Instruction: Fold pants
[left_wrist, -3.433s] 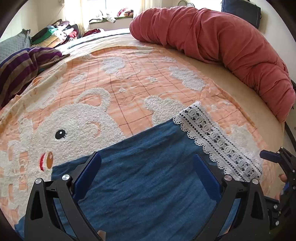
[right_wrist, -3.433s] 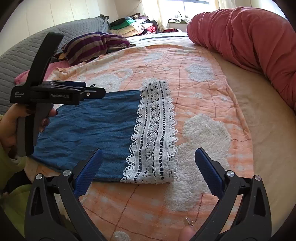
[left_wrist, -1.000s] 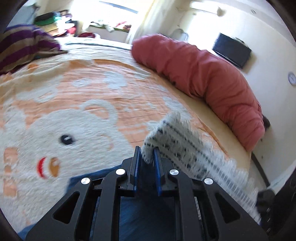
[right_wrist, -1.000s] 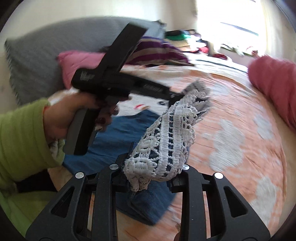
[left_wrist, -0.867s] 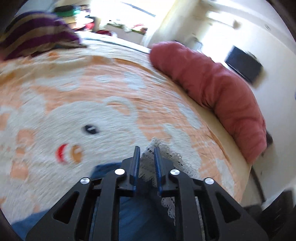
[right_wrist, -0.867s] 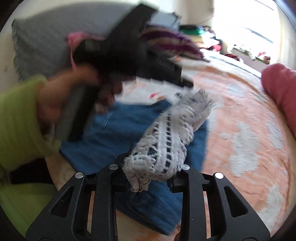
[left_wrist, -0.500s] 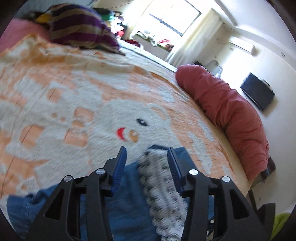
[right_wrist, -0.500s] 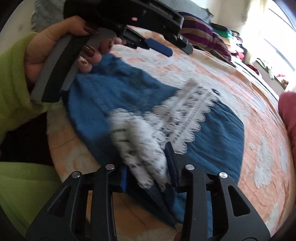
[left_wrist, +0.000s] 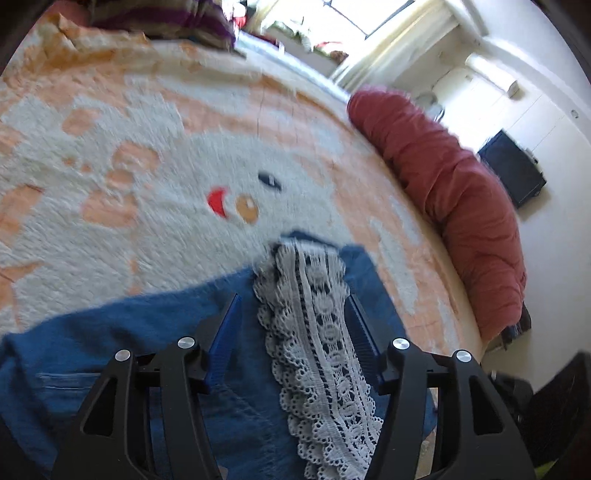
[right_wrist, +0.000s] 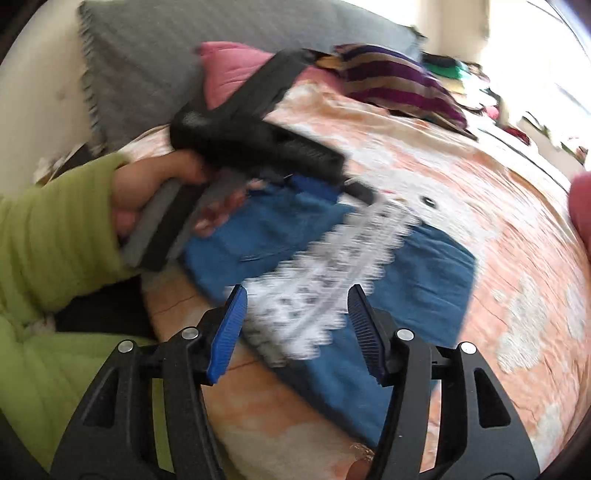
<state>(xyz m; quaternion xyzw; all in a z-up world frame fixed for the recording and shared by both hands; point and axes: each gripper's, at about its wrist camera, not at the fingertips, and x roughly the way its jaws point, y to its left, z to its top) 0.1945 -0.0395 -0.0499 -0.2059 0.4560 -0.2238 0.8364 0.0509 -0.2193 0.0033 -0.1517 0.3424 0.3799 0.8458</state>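
A second ago both grippers pinched the lace hem in the air; now it lies folded back over the blue pants at the lower centre of the left view. The left gripper and right gripper are opening, pads clear of the lace (apparently letting the fold settle on the bedspread).

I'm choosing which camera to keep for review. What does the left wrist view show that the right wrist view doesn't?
Only the left wrist view: the rolled red duvet in full, a dark screen on the wall, and the left claw, opening around the lace.

Only the right wrist view: a green sleeve, grey headboard cushion, pink pillow.

Both: blue pants, their white lace hem, the orange bedspread.
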